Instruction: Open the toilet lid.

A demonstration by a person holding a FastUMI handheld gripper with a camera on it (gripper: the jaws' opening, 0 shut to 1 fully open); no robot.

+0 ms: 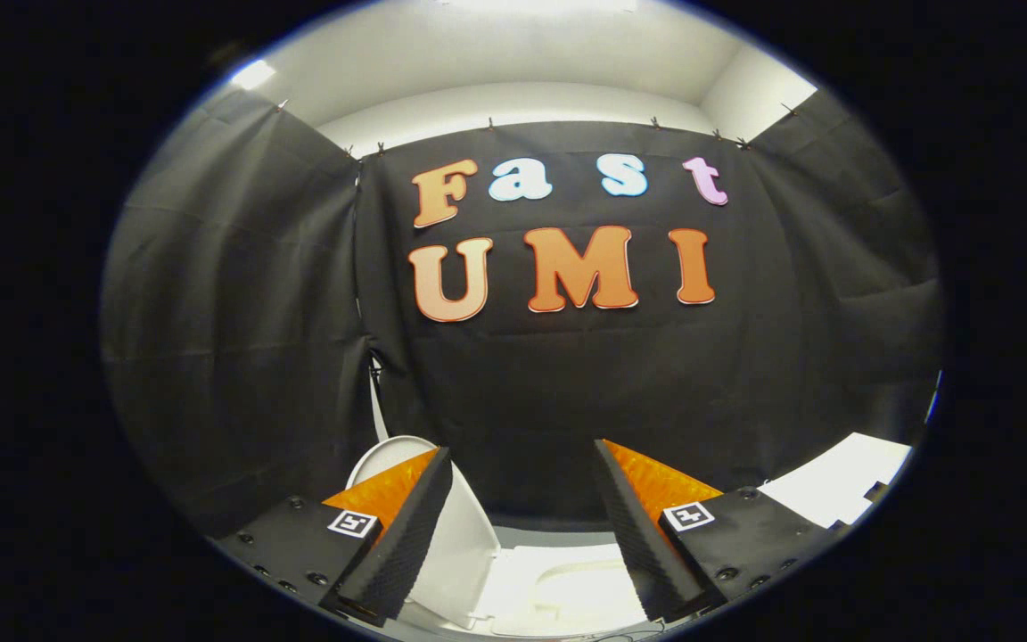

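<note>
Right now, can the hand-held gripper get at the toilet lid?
Probably yes. The hand-held gripper is open and holds nothing. The white toilet lid stands raised just beyond its left finger, with the toilet bowl showing below between the fingers. Nothing lies between.

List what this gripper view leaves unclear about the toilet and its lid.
- Toilet lid: raised, but its lower part sits behind the left finger, so the hinge is hidden.
- Toilet seat: overexposed to a white glare, and partly behind the right finger; rim and bowl are not readable.
- White surface beyond the right finger: cut off at the edge, unidentifiable.
- Gripper: open, fingers touching nothing visible.
</note>
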